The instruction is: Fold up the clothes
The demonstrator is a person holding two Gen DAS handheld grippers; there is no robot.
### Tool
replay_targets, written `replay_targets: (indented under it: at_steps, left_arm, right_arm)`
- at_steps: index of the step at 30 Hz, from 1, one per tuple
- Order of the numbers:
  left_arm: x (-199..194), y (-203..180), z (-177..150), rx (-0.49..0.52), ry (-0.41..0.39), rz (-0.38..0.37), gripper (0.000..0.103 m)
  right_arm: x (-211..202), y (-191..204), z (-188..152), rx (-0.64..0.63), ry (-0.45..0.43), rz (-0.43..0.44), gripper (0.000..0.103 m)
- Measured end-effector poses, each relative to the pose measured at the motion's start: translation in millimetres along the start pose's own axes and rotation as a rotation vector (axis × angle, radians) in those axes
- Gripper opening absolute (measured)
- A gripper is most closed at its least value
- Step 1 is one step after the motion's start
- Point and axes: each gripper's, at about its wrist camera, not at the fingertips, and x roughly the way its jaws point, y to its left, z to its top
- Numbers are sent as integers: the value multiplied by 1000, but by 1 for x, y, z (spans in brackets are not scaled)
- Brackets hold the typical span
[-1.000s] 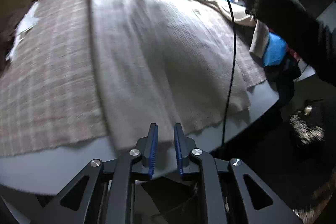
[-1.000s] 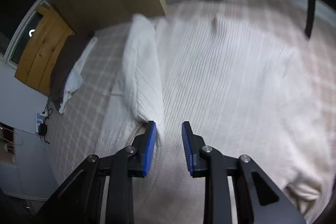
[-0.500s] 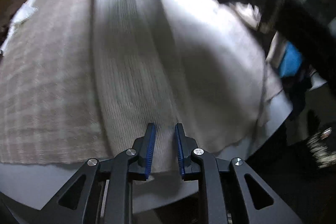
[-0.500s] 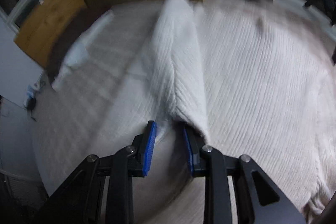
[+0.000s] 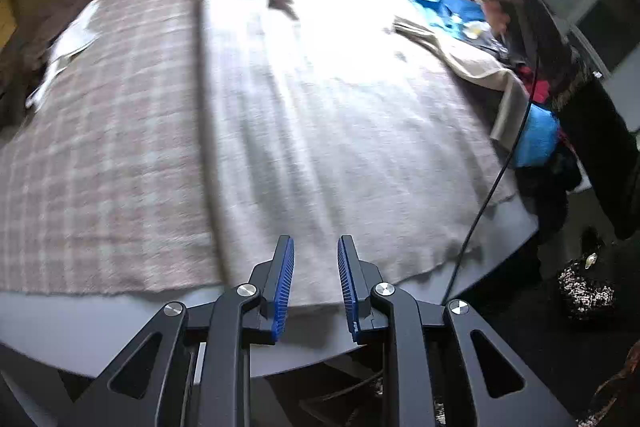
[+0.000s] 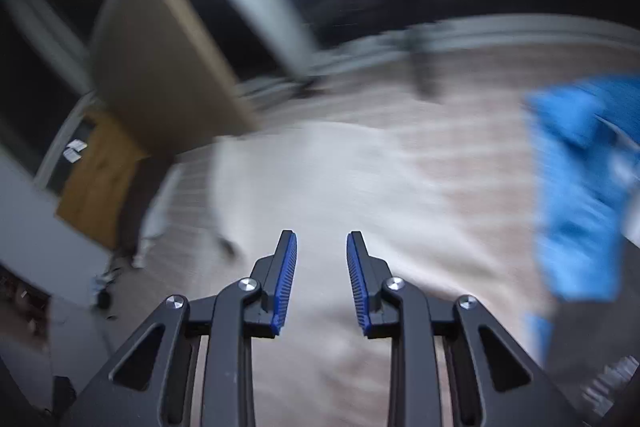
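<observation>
Dim fisheye frames, blown-out glare at top, dark curved corners, heavy motion blur in right-wrist view.

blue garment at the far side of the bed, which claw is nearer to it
Right. The right claw hovers close beside the blue garment, which fills that view's right edge. The left claw sits at the near hem of the white sweater, across the bed from it.

1 cream sweater [image 5: 320,131], 1 plaid cloth [image 5: 100,155], 1 blue garment [image 6: 580,195].

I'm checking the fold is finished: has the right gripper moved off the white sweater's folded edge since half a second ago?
Yes. The right gripper has swung right, off the fold, toward the blue garment.
</observation>
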Motion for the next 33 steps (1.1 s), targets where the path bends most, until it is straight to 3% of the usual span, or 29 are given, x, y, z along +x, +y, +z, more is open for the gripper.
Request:
replay_targets:
  at_steps: [7, 13, 17, 21, 25, 30, 33]
  left_arm:
    - [22, -49, 16, 183, 37, -113, 23]
    - [37, -91, 30, 272, 43, -234, 24]
    - [50, -120, 47, 295, 40, -280, 24]
    - [67, -152, 69, 313, 21, -296, 26]
    - [92, -187, 99, 316, -7, -339, 32]
    - [130, -213, 141, 230, -30, -419, 37]
    - [151, -220, 149, 177, -12, -475, 34]
  right_arm:
    - [-88, -85, -80, 156, -7, -135, 26]
    - [-157, -86, -147, 191, -9, -228, 26]
    - [-178, -74, -177, 139, 6, -241, 41]
    - [-172, -74, -168, 94, 12, -239, 41]
    - [-157, -78, -135, 48, 31, -191, 41]
    - [-120, -74, -82, -96, 94, -169, 41]
    - [-80, -74, -59, -169, 176, -161, 41]
